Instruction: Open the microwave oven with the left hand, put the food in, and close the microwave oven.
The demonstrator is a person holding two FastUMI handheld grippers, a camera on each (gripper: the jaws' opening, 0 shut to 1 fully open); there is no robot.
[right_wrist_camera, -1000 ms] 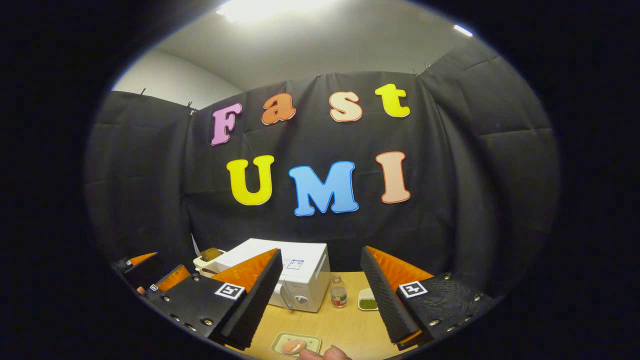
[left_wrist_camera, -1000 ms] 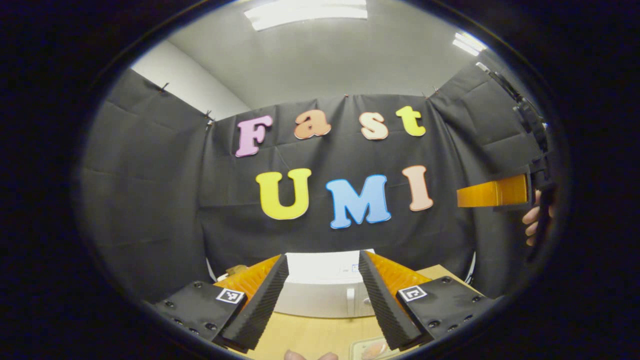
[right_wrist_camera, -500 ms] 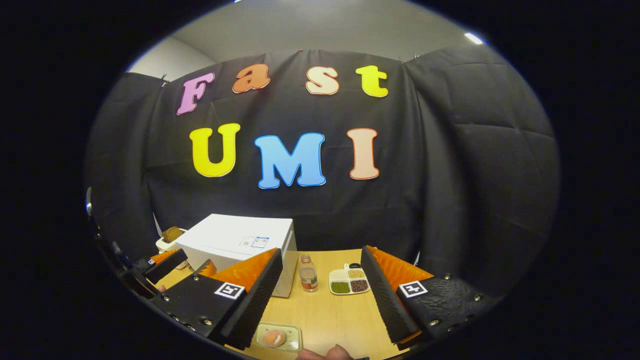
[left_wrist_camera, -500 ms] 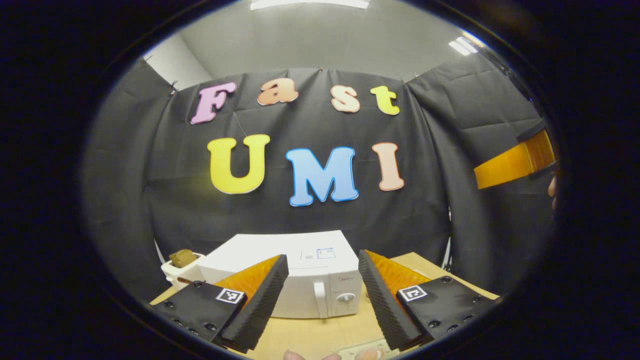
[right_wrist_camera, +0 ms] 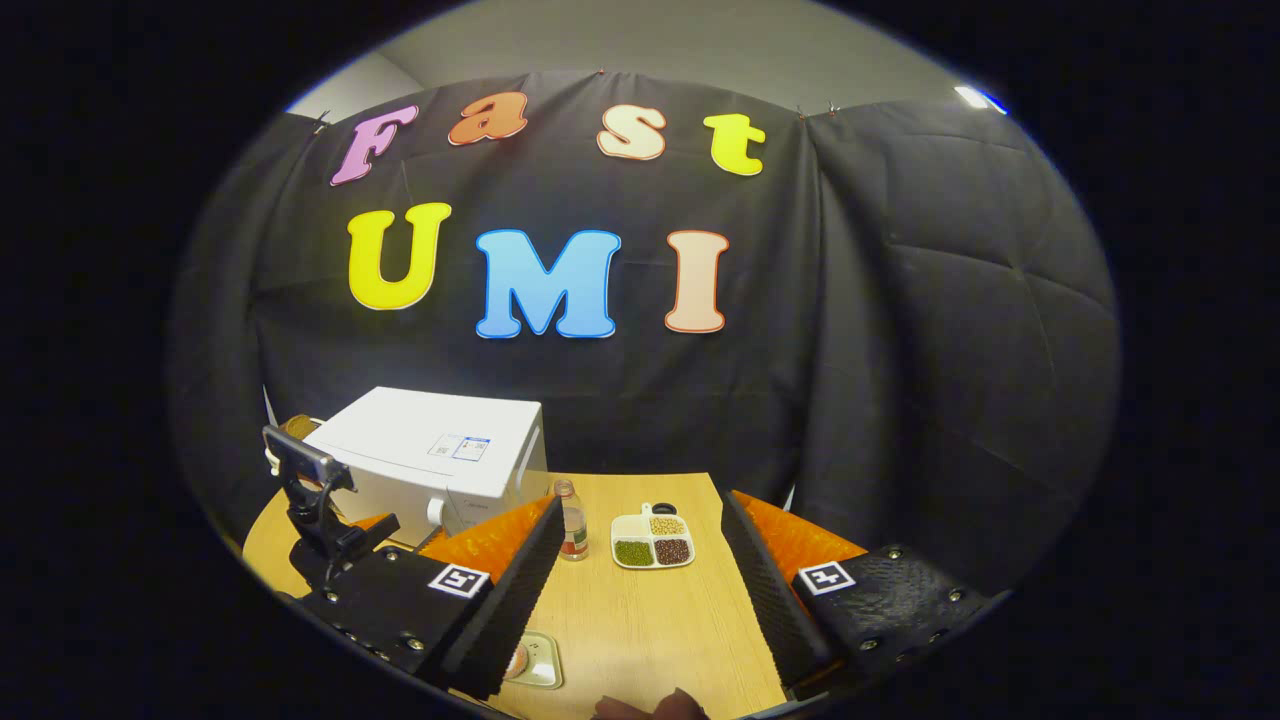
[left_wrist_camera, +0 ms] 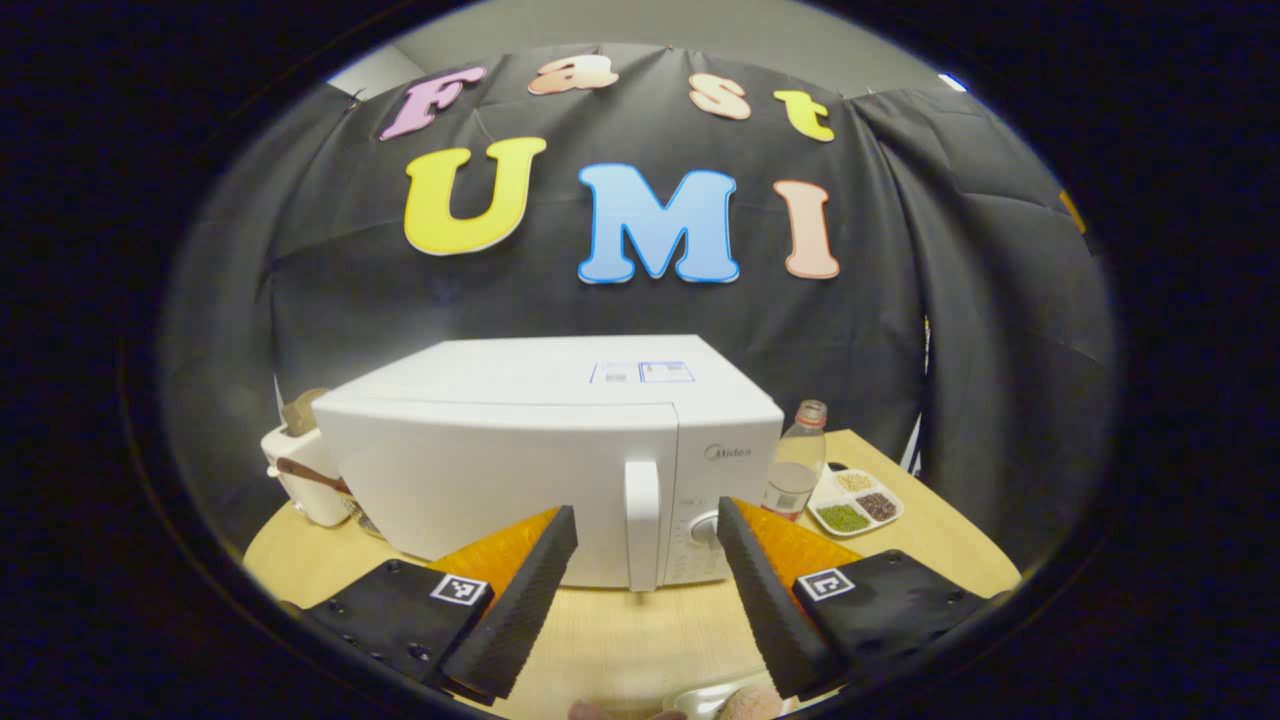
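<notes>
1. Left tongs (left_wrist_camera: pixel 645 545): spread apart and empty, held level before the closed microwave oven (left_wrist_camera: pixel 520 470); its vertical door handle (left_wrist_camera: pixel 642 525) appears between the two fingers but farther off, not yet touched.
2. Right tongs (right_wrist_camera: pixel 640 570): likewise spread and empty, held above the counter (right_wrist_camera: pixel 650 610), well apart from the oven (right_wrist_camera: pixel 440 460).
3. Food (right_wrist_camera: pixel 518 660): lies on a small tray (right_wrist_camera: pixel 540 665) at the near edge of the counter, just below the right tongs' left finger.
4. Risk: a shallow or off-centre grip on the slim handle would likely slip as the door is pulled; a hard pull could drag the whole oven forward.
5. Risk: the bottle (left_wrist_camera: pixel 795 465) and divided dish (left_wrist_camera: pixel 855 500) stand just beside the oven and could be knocked by a passing hand.
</notes>
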